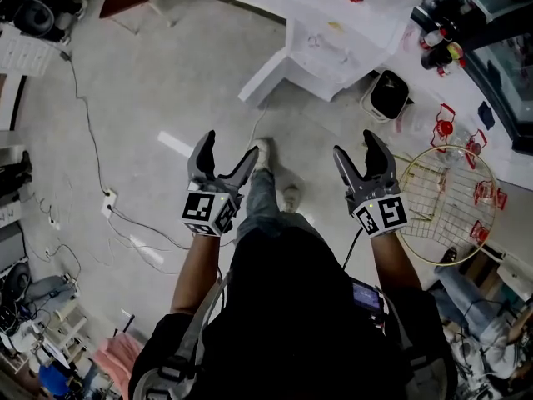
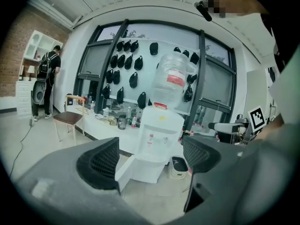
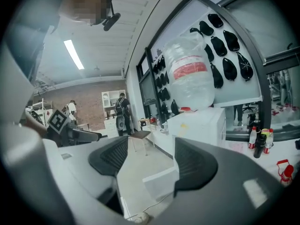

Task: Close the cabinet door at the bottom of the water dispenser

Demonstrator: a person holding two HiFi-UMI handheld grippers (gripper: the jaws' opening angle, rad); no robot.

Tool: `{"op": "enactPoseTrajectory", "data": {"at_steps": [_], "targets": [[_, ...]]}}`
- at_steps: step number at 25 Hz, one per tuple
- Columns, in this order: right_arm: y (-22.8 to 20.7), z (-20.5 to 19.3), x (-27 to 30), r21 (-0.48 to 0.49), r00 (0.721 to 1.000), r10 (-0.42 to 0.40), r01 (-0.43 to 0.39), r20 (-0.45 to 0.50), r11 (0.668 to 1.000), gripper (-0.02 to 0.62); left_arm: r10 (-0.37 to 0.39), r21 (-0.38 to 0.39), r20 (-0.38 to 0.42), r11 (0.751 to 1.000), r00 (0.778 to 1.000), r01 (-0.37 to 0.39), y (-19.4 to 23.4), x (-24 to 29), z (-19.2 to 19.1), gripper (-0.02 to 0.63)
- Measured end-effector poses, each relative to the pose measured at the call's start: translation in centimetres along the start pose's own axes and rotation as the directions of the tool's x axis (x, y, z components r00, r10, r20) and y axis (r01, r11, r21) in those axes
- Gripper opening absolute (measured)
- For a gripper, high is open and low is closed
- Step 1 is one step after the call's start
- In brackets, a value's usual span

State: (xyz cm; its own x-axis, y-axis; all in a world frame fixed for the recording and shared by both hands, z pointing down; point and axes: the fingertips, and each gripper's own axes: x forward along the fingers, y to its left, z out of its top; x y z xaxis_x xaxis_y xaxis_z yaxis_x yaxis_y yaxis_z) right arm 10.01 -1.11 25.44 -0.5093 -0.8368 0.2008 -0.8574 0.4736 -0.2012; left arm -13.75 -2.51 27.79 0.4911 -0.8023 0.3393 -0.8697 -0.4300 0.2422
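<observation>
The white water dispenser (image 1: 329,36) stands some way ahead on the floor, with a clear bottle (image 2: 172,81) on top. Its bottom cabinet door (image 1: 265,77) hangs open, swung out toward the left; the door (image 2: 125,168) also shows between the left jaws, and the door (image 3: 161,182) low between the right jaws. My left gripper (image 1: 229,152) and right gripper (image 1: 356,147) are held side by side in front of the person, well short of the dispenser. Both stand open with nothing between the jaws. The left gripper (image 2: 150,158) and right gripper (image 3: 150,161) both face the dispenser (image 3: 201,125).
A small black-lidded bin (image 1: 389,94) sits right of the dispenser. A round wire rack (image 1: 445,202) lies at the right. Cables (image 1: 92,140) run over the floor at the left. A chair (image 2: 68,118) and a low counter stand along the window wall; a person (image 2: 47,78) stands far off.
</observation>
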Motion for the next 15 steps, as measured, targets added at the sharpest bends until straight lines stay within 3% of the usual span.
{"op": "enactPoseTrajectory", "data": {"at_steps": [9,15], "targets": [[-0.7,-5.7,8.0,0.008,0.995,-0.011,0.012,-0.094,1.000,0.310,-0.007,-0.001,-0.096,1.000,0.995,0.007,7.0,6.1,-5.1,0.426],[-1.7,-8.9,13.2,0.003,0.992,-0.048,0.049,-0.119,0.999,0.309,-0.036,-0.041,-0.127,0.999,0.991,0.031,11.2,10.2,-7.9,0.426]]}}
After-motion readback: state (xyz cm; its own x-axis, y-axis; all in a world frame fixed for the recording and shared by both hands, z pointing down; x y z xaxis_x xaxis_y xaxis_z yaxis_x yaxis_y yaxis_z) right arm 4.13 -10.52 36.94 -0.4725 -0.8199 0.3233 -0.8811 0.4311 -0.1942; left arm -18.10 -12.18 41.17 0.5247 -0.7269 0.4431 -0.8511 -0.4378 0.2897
